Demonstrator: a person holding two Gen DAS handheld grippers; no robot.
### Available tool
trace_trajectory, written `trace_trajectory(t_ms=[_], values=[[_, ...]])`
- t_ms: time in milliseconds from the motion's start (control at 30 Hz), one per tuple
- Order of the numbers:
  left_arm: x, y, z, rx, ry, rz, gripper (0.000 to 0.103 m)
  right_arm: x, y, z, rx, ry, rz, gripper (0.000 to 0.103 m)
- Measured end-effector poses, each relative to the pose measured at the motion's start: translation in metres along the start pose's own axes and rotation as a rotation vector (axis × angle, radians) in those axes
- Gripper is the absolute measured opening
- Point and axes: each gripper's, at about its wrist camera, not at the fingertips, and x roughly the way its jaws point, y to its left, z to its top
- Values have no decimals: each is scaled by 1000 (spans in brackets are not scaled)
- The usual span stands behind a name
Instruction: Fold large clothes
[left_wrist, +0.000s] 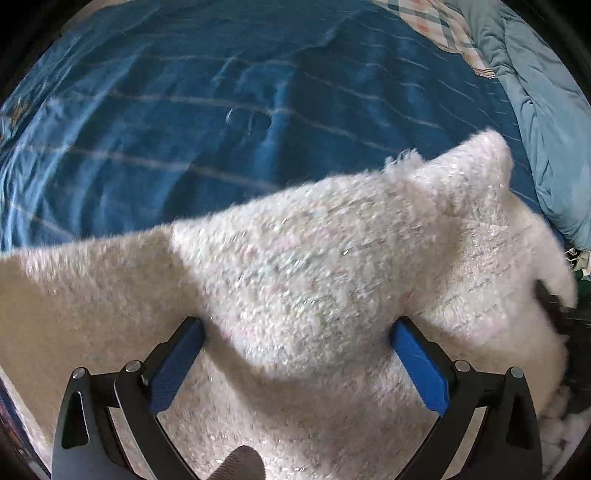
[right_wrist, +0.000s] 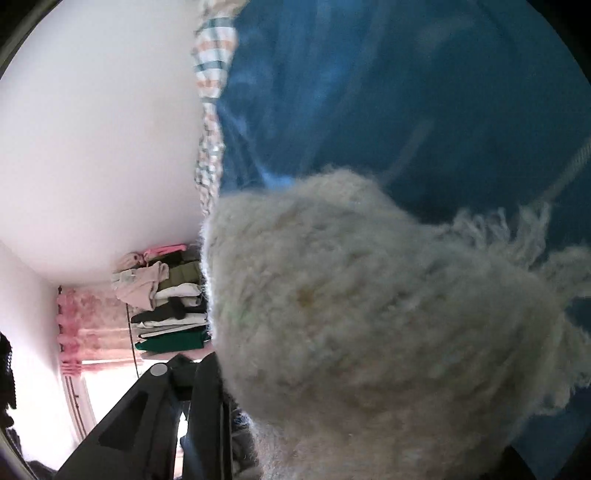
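Right now my left tool has its two blue-padded fingers spread wide, with a thick hump of the fluffy white garment bulging up between them; whether the pads actually pinch the cloth or merely straddle it I cannot tell, since the fabric covers the tips. I judge the wide stance suits such bulky pile, which would not fit a narrow gap. From there the garment runs outward in a raised ridge toward the right edge of the view, lifted off the blue bed sheet, which I read as a fold being carried over mid-air.

My right tool shows only one dark finger at the lower left; the garment sits right against the lens and hides the other finger, so its opening cannot be read, though the cloth draped so close suggests a hold. A fringe of loose yarn hangs off its far edge.

Beyond it lie a checked cloth at the sheet's edge, a stack of folded clothes and a pink curtain. Both views are blurred, and the garment's overall shape, sleeves or hem, is cut off.
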Motion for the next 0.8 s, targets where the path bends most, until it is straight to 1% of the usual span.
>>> trace_trajectory(t_ms=[67,133,167,200,233,300,333,367,400,467,500,533,600,633,667,700,800], values=[[0,-9,12,16,-15,18,103,-3,25,1,-33,-9,6,27],[-1,-21,32,33,-35,25,103,-5,55,1,-86,-18,6,26],[5,-25,31,39,-38,21,103,-6,63,2,-102,-20,5,26],[8,-26,40,42,-39,8,103,-5,79,3,-128,-20,13,26],[10,-26,47,39,-39,-8,103,-5,91,4,-161,-20,2,26],[10,-18,57,6,-27,-64,103,-1,117,4,-237,-17,-29,26],[7,-13,57,-11,-27,-75,103,0,127,3,-276,-9,-44,26],[0,-3,56,-37,-28,-79,103,4,141,-2,-326,4,-64,26],[-12,11,53,-72,-33,-75,103,4,147,-4,-348,16,-67,26],[-37,35,42,-132,-60,-63,103,15,174,-22,-428,59,-73,26],[-58,56,30,-173,-82,-44,103,23,193,-38,-494,93,-83,26],[-69,68,20,-196,-93,-33,103,31,209,-53,-540,125,-85,26],[-103,113,-12,-286,-112,0,103,44,231,-80,-612,175,-88,26],[-116,131,-29,-326,-110,15,103,58,244,-104,-670,226,-90,26],[-122,140,-47,-353,-108,31,103,72,255,-121,-697,263,-92,26],[-137,167,-69,-405,-106,70,103,81,258,-133,-712,291,-91,26],[-166,215,-117,-510,-103,158,103,133,261,-199,-782,436,-102,26]])
